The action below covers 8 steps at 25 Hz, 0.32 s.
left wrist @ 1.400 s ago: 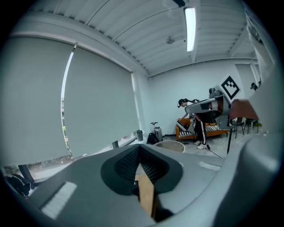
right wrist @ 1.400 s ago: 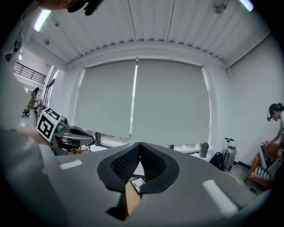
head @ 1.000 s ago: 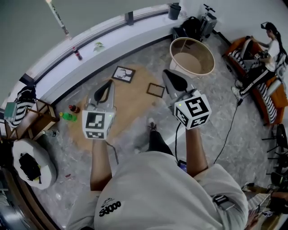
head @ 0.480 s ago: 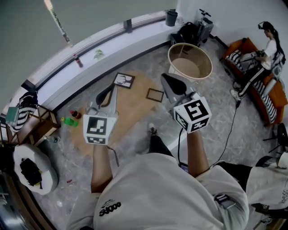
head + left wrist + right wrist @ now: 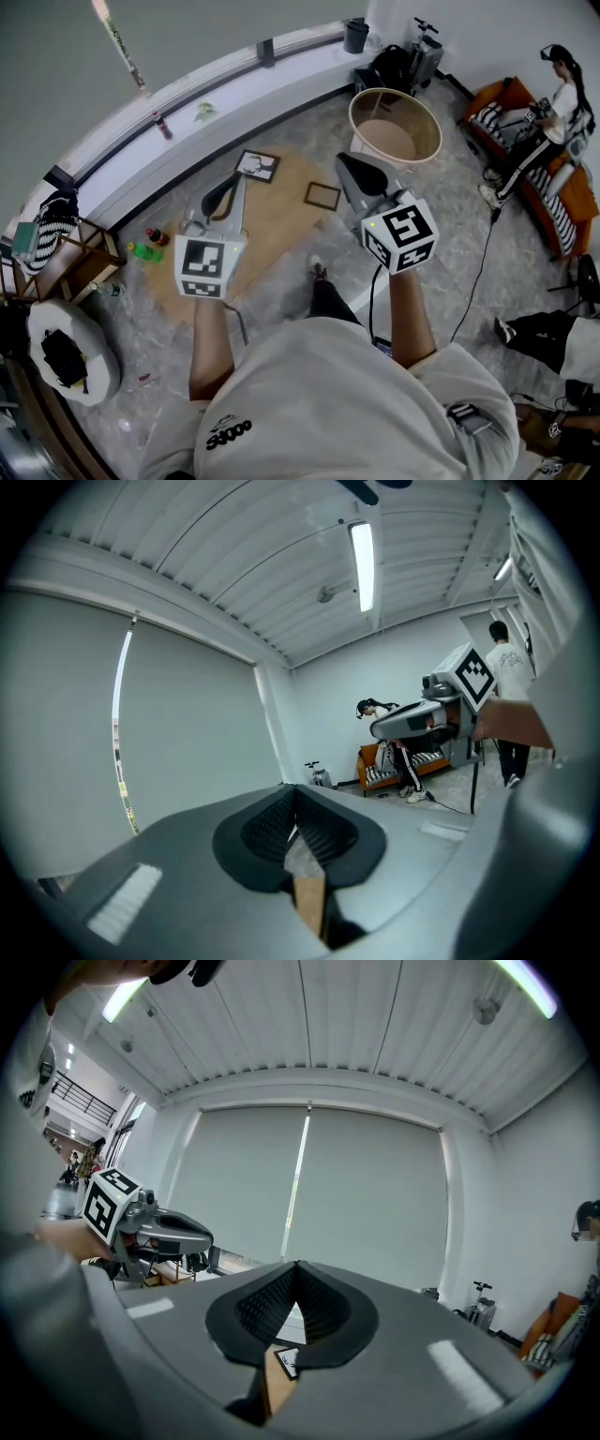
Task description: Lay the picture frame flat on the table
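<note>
The round table (image 5: 281, 234) lies well below the left gripper (image 5: 217, 197) and right gripper (image 5: 361, 173), both shut and empty, which should open before reaching the picture frame (image 5: 257, 166) or smaller frame (image 5: 323, 196).

Big round tan tub (image 5: 395, 125) on floor just ahead of R gripper (image 5: 354, 167). Dark bin (image 5: 356, 36), black bag (image 5: 401, 58) & scooter (image 5: 433, 42) farther ahead, by wall. Orange sofa (image 5: 562, 202) w/ seated person (image 5: 548, 108) well off to R gripper's right; black cable (image 5: 480, 272) on floor between. Green bottle (image 5: 142, 251) & red-capped bottle (image 5: 156, 235) on floor left of L gripper (image 5: 225, 185); wooden rack (image 5: 75, 258) beyond them. White beanbag (image 5: 66, 349) left & behind. Small bottle (image 5: 162, 124) on curved ledge (image 5: 234, 80), ahead-left.
</note>
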### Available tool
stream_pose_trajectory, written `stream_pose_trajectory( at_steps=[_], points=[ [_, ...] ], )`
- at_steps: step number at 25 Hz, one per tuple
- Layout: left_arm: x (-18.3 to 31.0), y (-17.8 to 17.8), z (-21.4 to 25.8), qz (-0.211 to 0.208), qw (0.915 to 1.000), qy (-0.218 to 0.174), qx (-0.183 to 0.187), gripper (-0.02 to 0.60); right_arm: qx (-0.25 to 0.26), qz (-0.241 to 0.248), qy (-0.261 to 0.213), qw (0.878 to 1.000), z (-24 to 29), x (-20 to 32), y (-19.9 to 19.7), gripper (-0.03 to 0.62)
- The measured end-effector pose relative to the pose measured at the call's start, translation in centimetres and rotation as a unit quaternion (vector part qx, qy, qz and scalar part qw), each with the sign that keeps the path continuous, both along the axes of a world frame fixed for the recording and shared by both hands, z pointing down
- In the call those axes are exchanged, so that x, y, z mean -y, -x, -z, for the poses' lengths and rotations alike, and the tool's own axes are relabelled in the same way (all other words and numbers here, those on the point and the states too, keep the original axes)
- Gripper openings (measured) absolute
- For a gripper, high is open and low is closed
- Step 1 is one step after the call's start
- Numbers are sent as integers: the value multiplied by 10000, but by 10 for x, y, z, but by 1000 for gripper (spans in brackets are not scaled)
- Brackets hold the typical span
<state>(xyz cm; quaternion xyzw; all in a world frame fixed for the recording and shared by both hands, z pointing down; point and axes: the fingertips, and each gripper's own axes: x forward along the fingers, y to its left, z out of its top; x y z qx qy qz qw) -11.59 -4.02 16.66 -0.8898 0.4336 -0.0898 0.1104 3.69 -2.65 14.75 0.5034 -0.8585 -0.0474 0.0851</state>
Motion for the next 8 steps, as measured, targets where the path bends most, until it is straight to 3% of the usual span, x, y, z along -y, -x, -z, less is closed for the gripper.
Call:
stream_pose_trajectory(
  at_steps=[8],
  points=[
    [-6,-2,-7,-42,10000,41,4,9,-6,-68,53,10000,-7,-6,-4,2]
  ],
)
